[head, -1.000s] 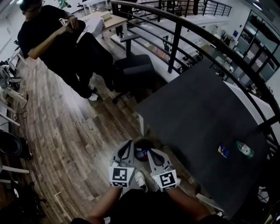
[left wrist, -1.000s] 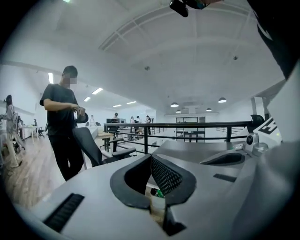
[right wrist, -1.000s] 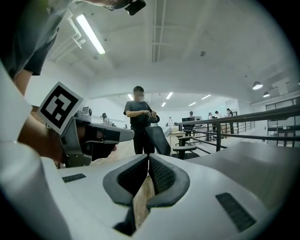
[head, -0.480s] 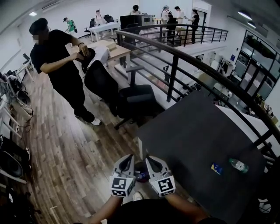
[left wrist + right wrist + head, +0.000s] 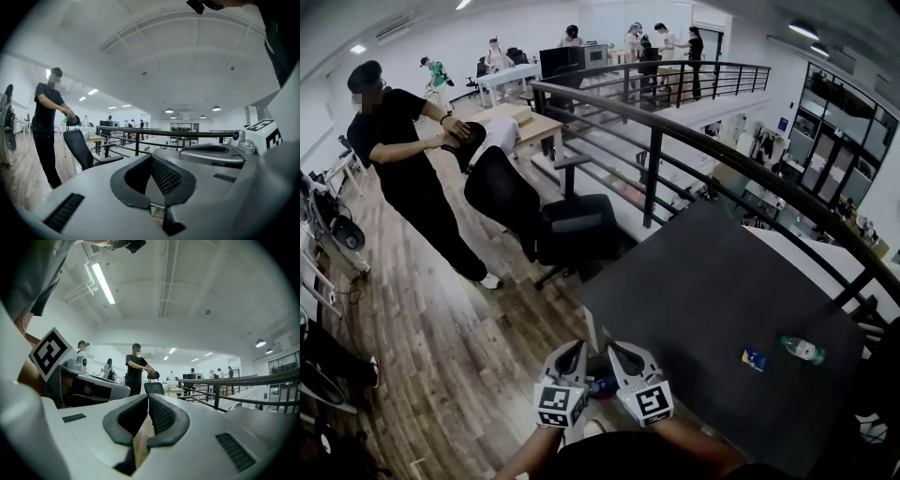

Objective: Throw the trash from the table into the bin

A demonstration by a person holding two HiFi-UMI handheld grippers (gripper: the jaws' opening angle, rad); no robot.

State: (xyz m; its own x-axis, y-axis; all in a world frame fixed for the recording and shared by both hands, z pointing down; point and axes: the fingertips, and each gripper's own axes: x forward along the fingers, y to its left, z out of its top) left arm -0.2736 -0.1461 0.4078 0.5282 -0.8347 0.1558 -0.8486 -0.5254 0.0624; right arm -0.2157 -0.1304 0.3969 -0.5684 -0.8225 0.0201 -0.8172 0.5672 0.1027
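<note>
Bright ceiling lights [image 5: 104, 283], fisheye bending at edges, dark vignetted corners

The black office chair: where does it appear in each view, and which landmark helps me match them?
Head view: the black high-backed office chair stands upper left of centre, right of the person in black.
Left gripper view: left of centre, right of that person.
Right gripper view: small, at the centre, below that person's hands.
Shared landmark: the black metal railing, to the chair's right in every view.
</note>
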